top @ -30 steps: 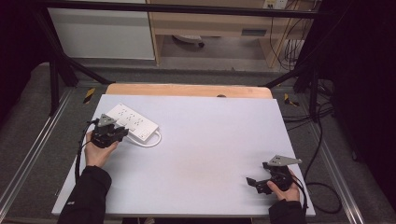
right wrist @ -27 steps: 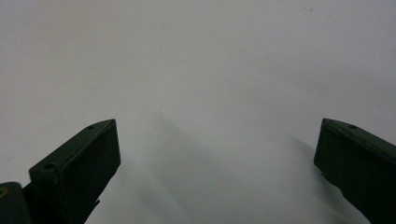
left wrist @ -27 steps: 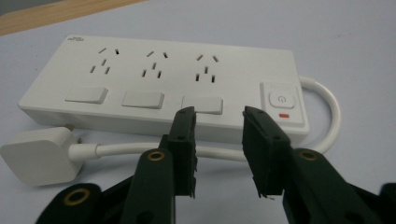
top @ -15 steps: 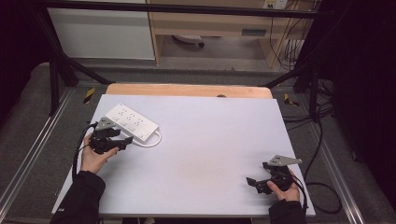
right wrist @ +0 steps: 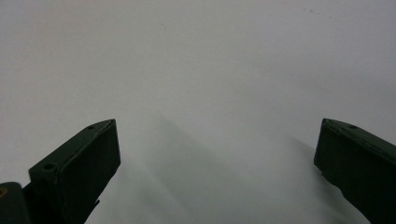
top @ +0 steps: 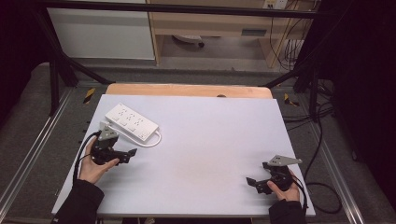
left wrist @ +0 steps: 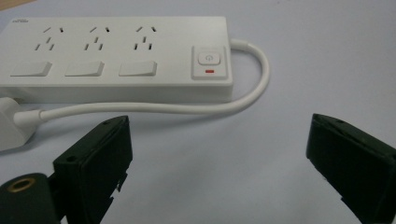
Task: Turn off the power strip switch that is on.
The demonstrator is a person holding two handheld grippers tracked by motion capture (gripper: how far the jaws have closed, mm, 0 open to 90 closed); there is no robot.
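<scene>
My left gripper (left wrist: pixel 219 158) sits with jaws spread wide and empty, facing the white power strip (left wrist: pixel 116 58) and its looped cord (left wrist: pixel 154 108) just beyond. My right gripper (right wrist: pixel 217 163) rests equally wide and empty, well apart. I judge this an approach; next I must close in squarely.

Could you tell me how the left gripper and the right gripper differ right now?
The left gripper sits at the table's left, near the white power strip; the right gripper rests at the near right corner over bare table. Both have their jaws wide open and hold nothing.
</scene>
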